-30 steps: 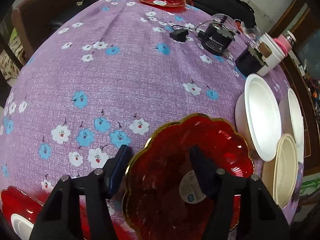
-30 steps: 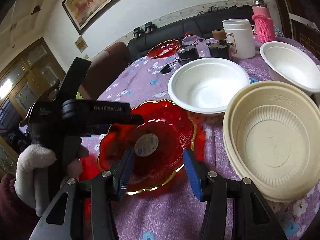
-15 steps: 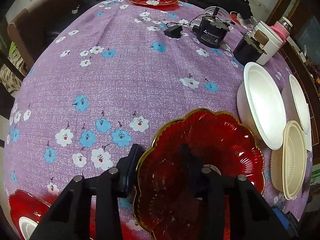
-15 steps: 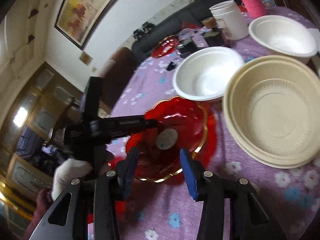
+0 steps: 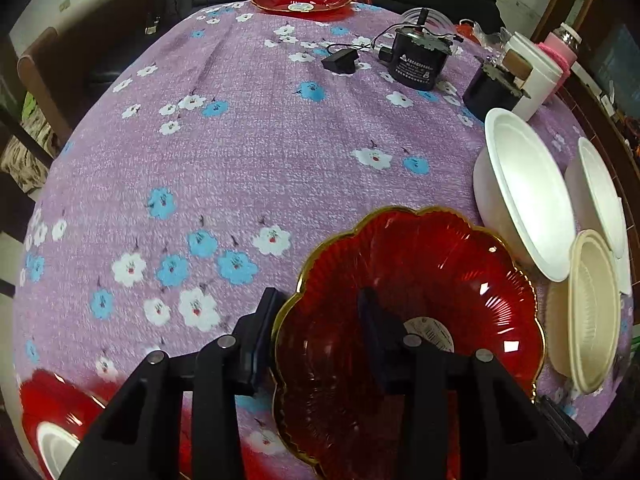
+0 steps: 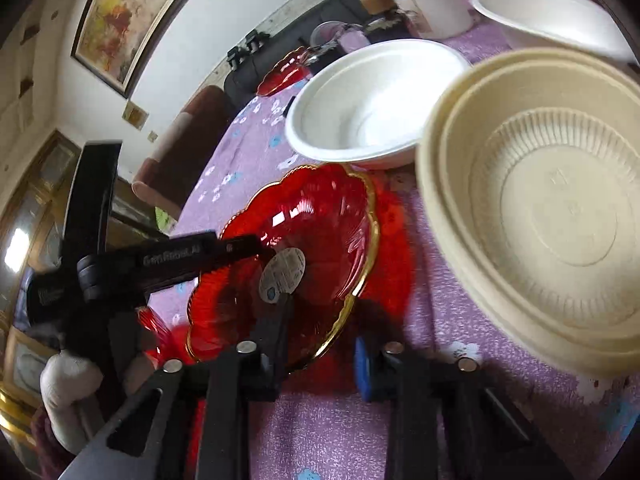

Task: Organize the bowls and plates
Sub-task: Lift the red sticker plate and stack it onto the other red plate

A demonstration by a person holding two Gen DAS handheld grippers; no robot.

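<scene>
The left gripper [image 5: 316, 336] has its jaws clenched across the near rim of the scalloped, gold-edged red glass plate [image 5: 412, 280], one finger outside and one in the bowl, so the plate tilts off the flowered purple desk [image 5: 240, 152]. The right gripper [image 6: 320, 344] has its jaws released, straddling the plate's other edge, seemingly to steady it. Beside it wait a white foam bowl [image 6: 372, 100] and stacked cream plastic bowls [image 6: 552, 208].

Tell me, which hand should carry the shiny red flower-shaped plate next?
Left. The left gripper straddles the red gold-rimmed scalloped glass plate's edge, one finger inside. The right gripper is open at its near rim.
</scene>
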